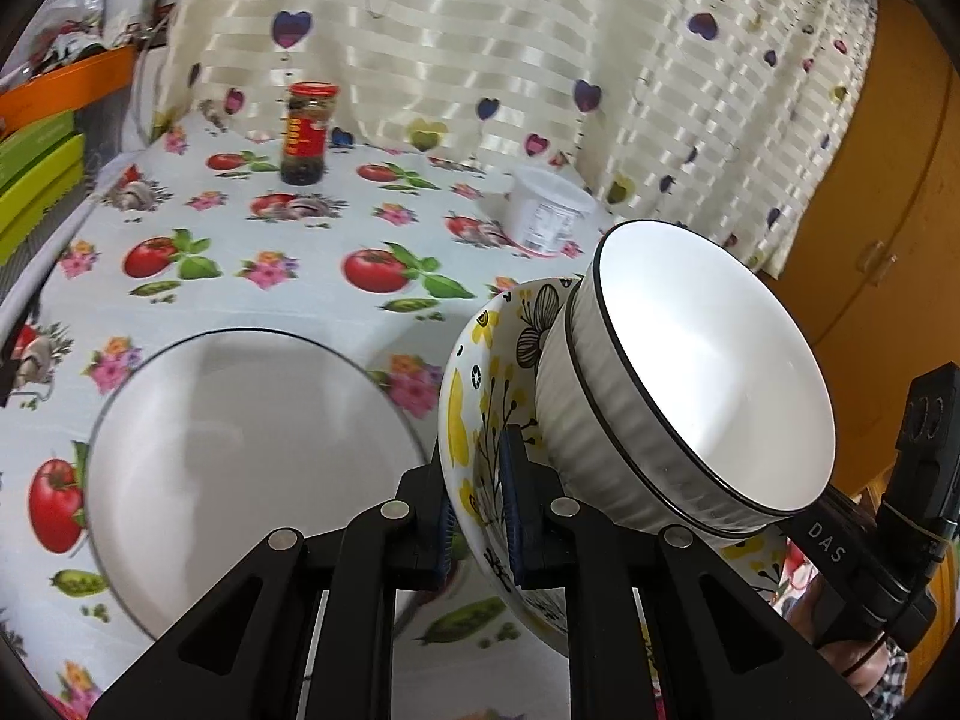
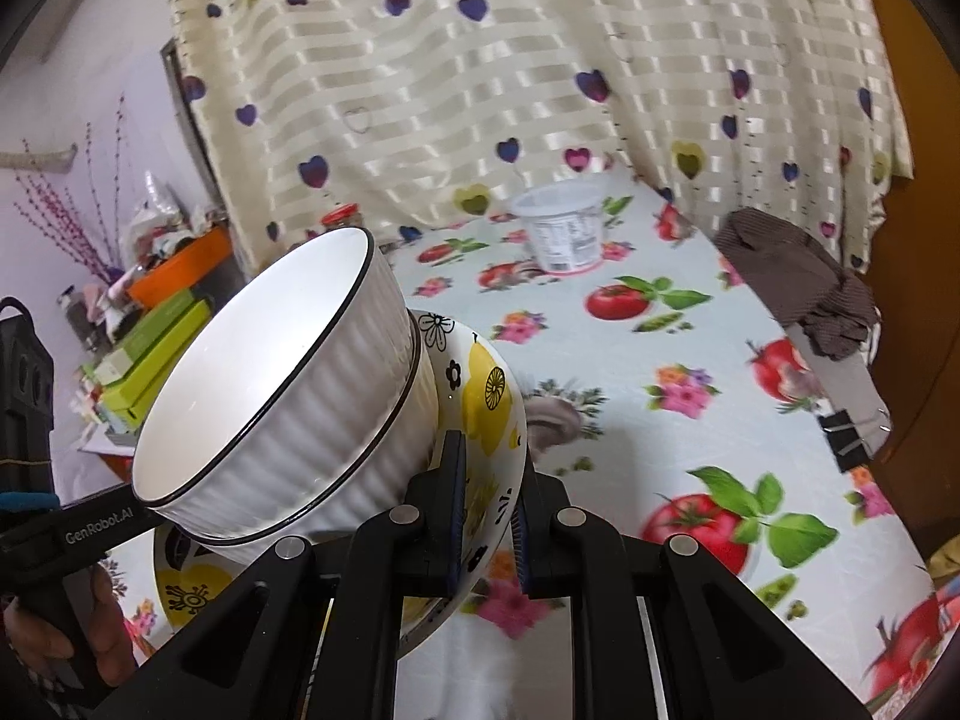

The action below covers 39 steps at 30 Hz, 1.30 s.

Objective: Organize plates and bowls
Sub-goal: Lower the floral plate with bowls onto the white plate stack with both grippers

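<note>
Both the left gripper (image 1: 480, 504) and right gripper (image 2: 486, 510) clamp the floral bowl's (image 1: 480, 396) rim, two ribbed white bowls (image 1: 690, 384) already nested inside; the white plate (image 1: 252, 450) lies unstacked on the table.

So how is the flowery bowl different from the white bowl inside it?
The flowery bowl is wider and painted with yellow and black flowers; the white bowl is smaller, plain inside, with a ribbed wall and a dark rim line. The flowery bowl is pinched at its rim by the left tool and right tool; the white bowl only sits nested in it. Both are tilted.
</note>
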Available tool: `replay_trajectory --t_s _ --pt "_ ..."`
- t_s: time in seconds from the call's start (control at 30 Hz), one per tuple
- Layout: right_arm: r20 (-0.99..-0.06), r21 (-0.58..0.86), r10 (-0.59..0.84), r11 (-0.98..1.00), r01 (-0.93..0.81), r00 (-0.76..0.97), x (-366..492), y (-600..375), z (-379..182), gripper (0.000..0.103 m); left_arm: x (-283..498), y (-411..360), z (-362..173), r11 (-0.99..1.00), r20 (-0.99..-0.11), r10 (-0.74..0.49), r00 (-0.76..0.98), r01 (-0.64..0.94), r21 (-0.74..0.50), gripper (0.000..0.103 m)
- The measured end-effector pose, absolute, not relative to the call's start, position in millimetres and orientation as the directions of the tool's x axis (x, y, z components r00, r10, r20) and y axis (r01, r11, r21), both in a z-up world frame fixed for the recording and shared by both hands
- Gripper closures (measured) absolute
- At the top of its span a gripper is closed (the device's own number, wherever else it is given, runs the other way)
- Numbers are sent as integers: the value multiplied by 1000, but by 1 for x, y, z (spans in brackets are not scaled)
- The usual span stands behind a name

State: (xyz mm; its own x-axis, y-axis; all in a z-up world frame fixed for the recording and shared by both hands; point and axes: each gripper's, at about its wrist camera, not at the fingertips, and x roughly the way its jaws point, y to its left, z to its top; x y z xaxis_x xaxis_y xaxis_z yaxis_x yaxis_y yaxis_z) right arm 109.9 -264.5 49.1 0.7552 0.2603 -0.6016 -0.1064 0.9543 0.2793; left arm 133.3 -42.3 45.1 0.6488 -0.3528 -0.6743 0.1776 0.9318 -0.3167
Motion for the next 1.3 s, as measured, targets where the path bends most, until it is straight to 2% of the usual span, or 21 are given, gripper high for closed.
replay_trajectory --t_s 0.63,1.3 --pt "-618 297 383 922 -248 686 141 -178 45 90 127 44 39 948 -687 -247 683 24 -316 91" --pt "-655 302 430 903 -307 622 160 -125 21 90 126 93 12 950 -723 -189 665 -63 -306 91"
